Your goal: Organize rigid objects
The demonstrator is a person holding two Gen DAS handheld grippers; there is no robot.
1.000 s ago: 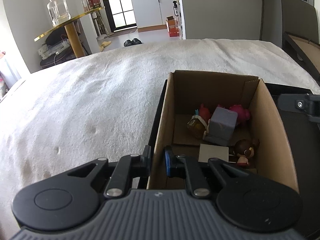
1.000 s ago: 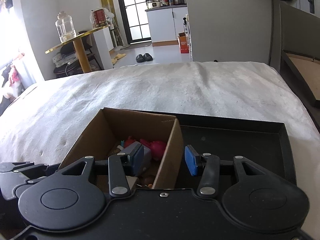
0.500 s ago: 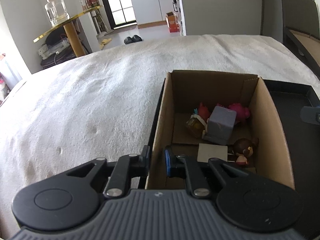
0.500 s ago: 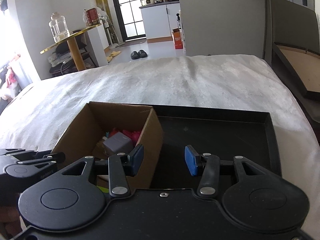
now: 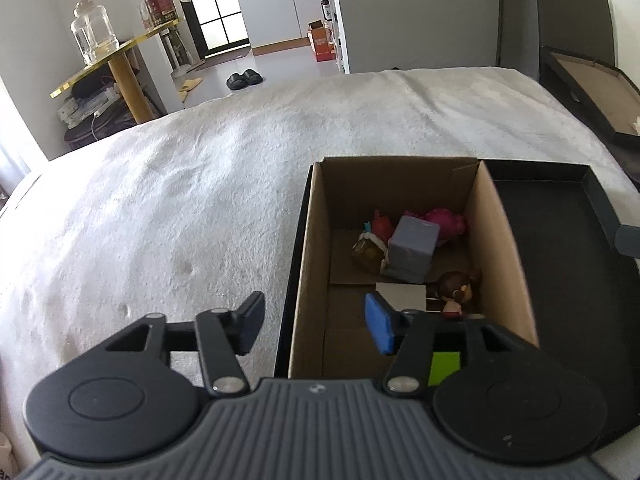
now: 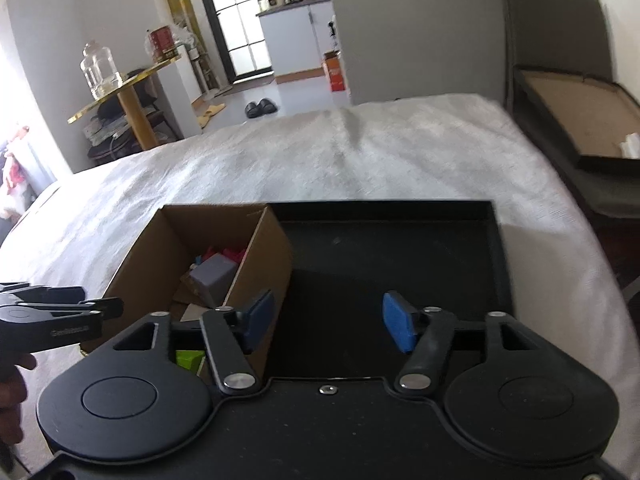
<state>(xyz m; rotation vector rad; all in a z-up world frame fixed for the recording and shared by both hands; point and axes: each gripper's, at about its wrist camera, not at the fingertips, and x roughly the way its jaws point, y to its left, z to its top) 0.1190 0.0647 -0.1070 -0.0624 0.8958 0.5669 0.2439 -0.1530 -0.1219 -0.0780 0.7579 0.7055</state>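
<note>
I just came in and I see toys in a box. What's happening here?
A person with a gripper in each hand is tidying toys. The cardboard box stands in a black tray on the bed, holding a grey cube, pink toy and little doll. The left gripper and right gripper have just opened, letting go of the box walls.

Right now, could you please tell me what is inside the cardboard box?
The cardboard box holds a grey-blue cube, pink toy, red toy, brown-haired figurine, white card and green block. Anything beneath them is hidden.

Bright window daylight from the left, fisheye-bent edges, motion-blurred right wrist view.
</note>
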